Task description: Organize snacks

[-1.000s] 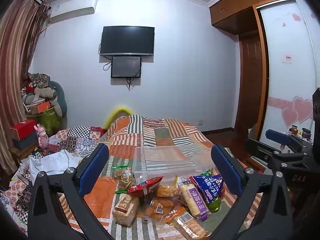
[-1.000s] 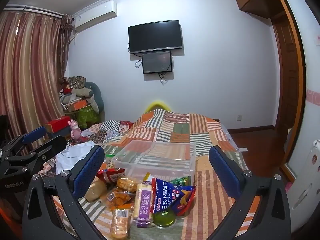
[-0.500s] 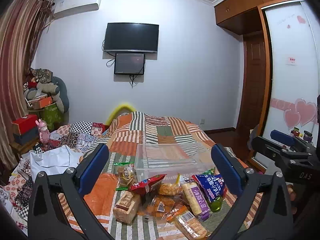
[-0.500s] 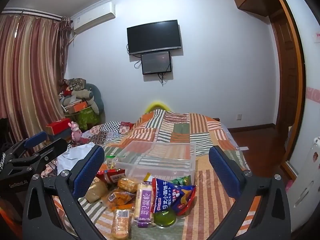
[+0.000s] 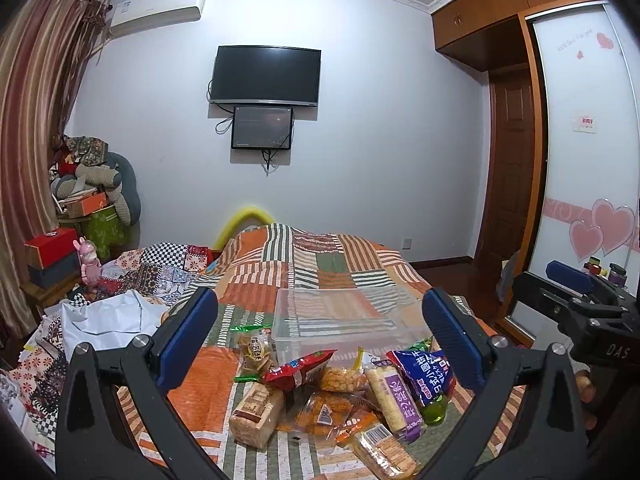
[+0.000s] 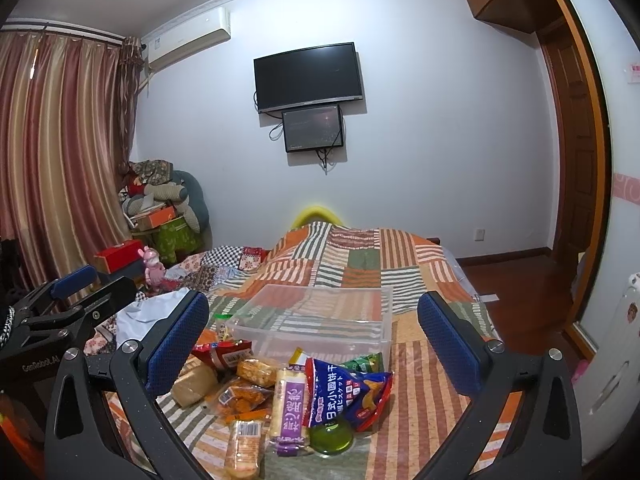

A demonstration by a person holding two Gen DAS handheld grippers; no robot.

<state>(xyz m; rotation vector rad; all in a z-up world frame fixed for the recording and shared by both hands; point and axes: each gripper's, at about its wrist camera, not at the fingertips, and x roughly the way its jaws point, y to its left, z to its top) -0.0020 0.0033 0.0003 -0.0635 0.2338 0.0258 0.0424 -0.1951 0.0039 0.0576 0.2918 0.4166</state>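
A pile of snacks lies on the striped patchwork bedspread [image 5: 320, 264] in front of a clear plastic bin [image 5: 340, 320] [image 6: 320, 316]. In the pile are a blue biscuit bag [image 5: 426, 372] [image 6: 344, 392], a purple-labelled cracker pack [image 5: 394, 396] [image 6: 290, 404], a red bag [image 5: 298, 368] [image 6: 220, 354], a bread loaf [image 5: 256, 406] and a green jelly cup [image 6: 330, 436]. My left gripper [image 5: 320, 340] hangs open above the pile, holding nothing. My right gripper [image 6: 314, 340] is open too, above the same pile. Each gripper shows at the edge of the other's view.
Crumpled white cloth [image 5: 108, 320] and checked bedding [image 5: 160, 264] lie left of the snacks. A pink toy [image 5: 90, 266], boxes and stacked cushions [image 5: 96, 184] crowd the left corner. A wardrobe [image 5: 580, 160] and wooden door [image 5: 508, 168] stand right, with floor beside the bed.
Both views have tilted slightly upward and shifted a little; the snacks and bin sit lower in frame. Nothing was picked up and both grippers stayed open.
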